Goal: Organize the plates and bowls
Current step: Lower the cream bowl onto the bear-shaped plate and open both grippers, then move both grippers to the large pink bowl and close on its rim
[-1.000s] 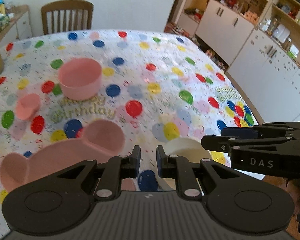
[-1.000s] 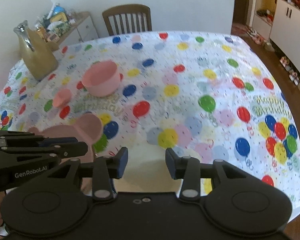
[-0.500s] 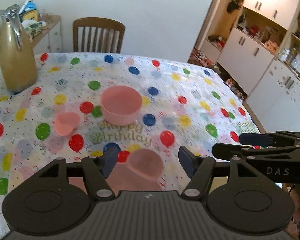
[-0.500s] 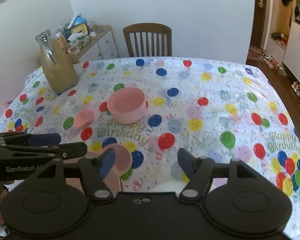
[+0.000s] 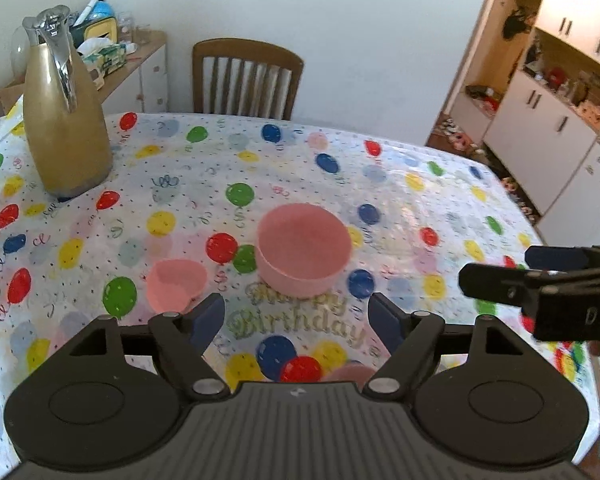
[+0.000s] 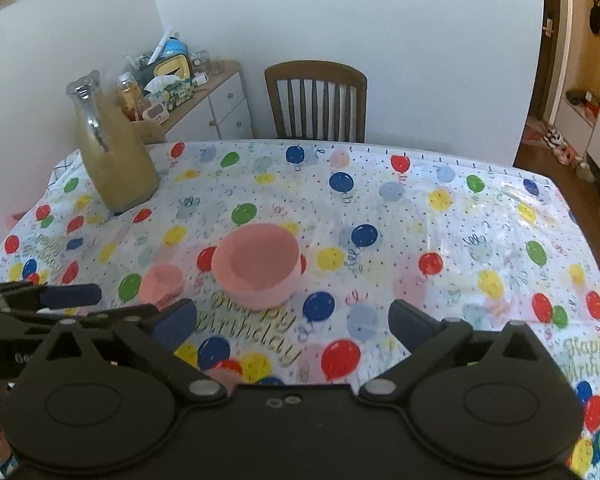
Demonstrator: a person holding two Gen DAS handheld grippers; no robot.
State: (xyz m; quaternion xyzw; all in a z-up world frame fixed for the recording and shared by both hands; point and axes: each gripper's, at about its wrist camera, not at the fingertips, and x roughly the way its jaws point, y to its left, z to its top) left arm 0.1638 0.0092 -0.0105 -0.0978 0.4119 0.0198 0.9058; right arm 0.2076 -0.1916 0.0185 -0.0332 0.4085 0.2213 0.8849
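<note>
Left wrist view shows my left gripper (image 5: 296, 318) with its fingers (image 5: 206, 320) spreading apart and nothing between them. Beyond them, on the worktop (image 5: 420, 184) with its balloon-print cloth, stands a large pink bowl (image 5: 303, 249) near the middle, upright and empty as far as I can see. Just beside it, toward the left edge, sits a small pink bowl (image 5: 176, 281), also empty, apart from the large one. That makes two pink bowls in clear view. A sliver of another pink piece (image 5: 346, 374) peeks out at the near edge under my gripper body; I cannot tell what it is.

My right gripper (image 5: 496, 276) reaches in from the right side of that view, and from its own camera its fingers (image 6: 410, 324) are opening wide around empty air. Nothing stands between either gripper and the bowls.

One tall gold jug (image 5: 66, 120) with a chrome handle stands near the far left corner, well apart from the bowls. One wooden chair (image 5: 247, 78) is drawn up at the far edge. A cluttered sideboard (image 6: 216, 92) lines the wall behind the jug, and white cupboards (image 5: 540, 120) fill the right wall.
</note>
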